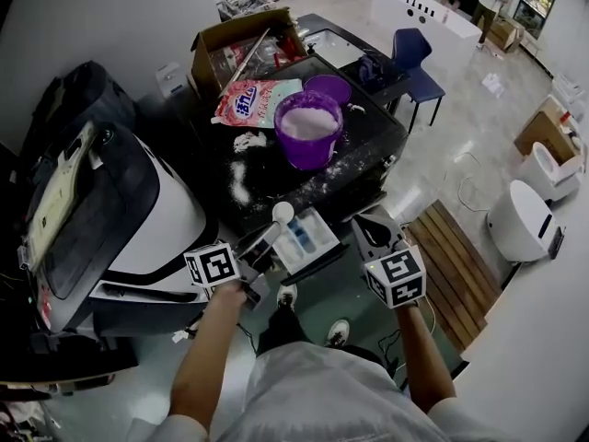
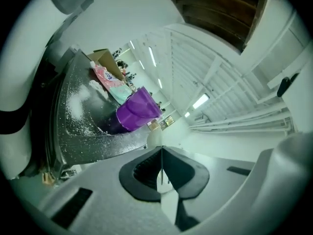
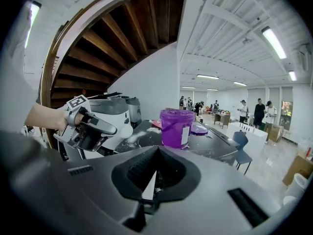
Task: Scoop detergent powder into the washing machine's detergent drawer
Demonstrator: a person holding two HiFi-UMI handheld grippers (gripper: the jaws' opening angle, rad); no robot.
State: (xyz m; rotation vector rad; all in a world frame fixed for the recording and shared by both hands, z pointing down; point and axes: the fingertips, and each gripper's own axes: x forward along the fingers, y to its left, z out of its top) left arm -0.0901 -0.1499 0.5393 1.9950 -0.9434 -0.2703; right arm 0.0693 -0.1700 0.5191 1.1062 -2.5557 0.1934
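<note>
A purple bucket (image 1: 308, 129) of white powder stands on the black, powder-dusted machine top (image 1: 368, 150); it also shows in both gripper views (image 2: 138, 112) (image 3: 175, 126). The detergent drawer (image 1: 308, 239) is pulled out at the front edge, and its blue compartments show. My left gripper (image 1: 260, 245) (image 2: 161, 173) is shut on the handle of a white scoop (image 1: 282, 213). The scoop's bowl (image 2: 154, 140) is up, just above the drawer's left end. My right gripper (image 1: 368, 222) (image 3: 155, 173) is shut beside the drawer's right end, with nothing seen in it.
A pink detergent bag (image 1: 258, 101), the purple lid (image 1: 329, 87) and a cardboard box (image 1: 241, 46) lie behind the bucket. A white-and-black appliance (image 1: 138, 219) stands at the left. A wooden bench (image 1: 456, 265) and a blue chair (image 1: 414, 58) are at the right.
</note>
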